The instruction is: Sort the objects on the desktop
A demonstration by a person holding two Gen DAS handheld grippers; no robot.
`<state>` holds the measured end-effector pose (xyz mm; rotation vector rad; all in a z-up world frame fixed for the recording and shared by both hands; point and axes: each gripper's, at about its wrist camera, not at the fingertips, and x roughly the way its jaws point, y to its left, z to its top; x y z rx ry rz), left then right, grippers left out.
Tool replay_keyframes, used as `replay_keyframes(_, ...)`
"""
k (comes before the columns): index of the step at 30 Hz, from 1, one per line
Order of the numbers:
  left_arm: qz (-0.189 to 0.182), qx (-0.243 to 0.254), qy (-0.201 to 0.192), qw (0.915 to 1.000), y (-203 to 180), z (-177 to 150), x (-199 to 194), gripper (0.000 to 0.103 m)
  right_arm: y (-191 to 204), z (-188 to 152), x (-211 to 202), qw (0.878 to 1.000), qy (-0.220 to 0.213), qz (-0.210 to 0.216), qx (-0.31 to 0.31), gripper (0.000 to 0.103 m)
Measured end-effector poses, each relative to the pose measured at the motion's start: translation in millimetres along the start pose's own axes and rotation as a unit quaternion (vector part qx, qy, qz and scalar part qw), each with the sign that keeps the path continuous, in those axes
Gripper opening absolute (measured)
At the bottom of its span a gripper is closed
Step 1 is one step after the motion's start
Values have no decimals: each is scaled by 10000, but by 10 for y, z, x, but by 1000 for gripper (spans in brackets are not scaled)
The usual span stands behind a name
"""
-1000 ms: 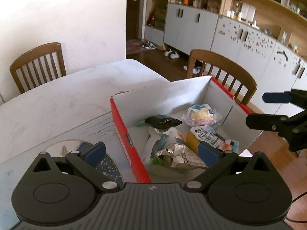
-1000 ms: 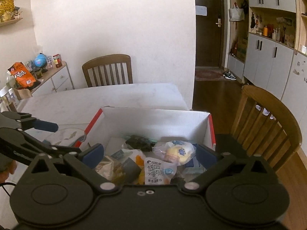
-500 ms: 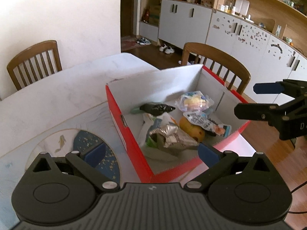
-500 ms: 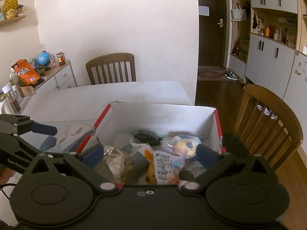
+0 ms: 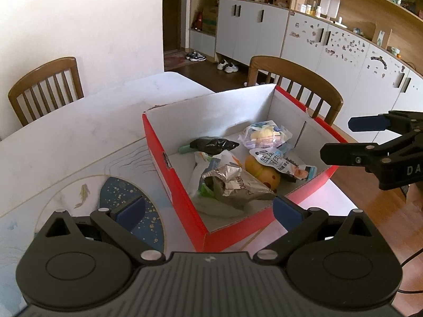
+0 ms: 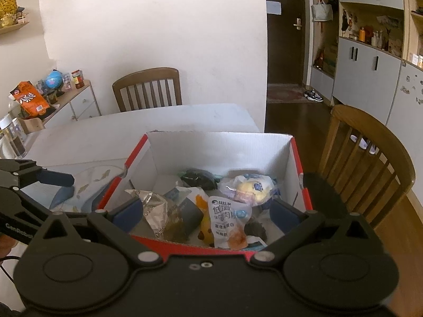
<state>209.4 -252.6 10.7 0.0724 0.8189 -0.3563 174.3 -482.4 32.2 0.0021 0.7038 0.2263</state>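
Two claws are held wide apart and empty beside the red box (image 5: 182, 192) on the white tabletop (image 5: 79, 132): the left claw (image 5: 208, 211) is positioned over the box's near left corner, and the right claw (image 6: 206, 211) over its near edge. Inside the box, a crumpled silver packet (image 5: 232, 185), a black packet (image 5: 211, 144), a wrapped yellow cake (image 5: 264, 134), an orange toy (image 5: 261, 174) and a white printed pouch (image 5: 277, 161) are piled together. Left of the box, a fish-patterned mat (image 5: 87, 185) is spread.
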Motion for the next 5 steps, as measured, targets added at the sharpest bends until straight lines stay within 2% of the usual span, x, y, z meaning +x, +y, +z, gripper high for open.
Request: replay_keyframes(5, -31, 79, 19, 10000, -9, -16, -20, 103, -5, -36, -6, 9999, 37, -64, 80, 103)
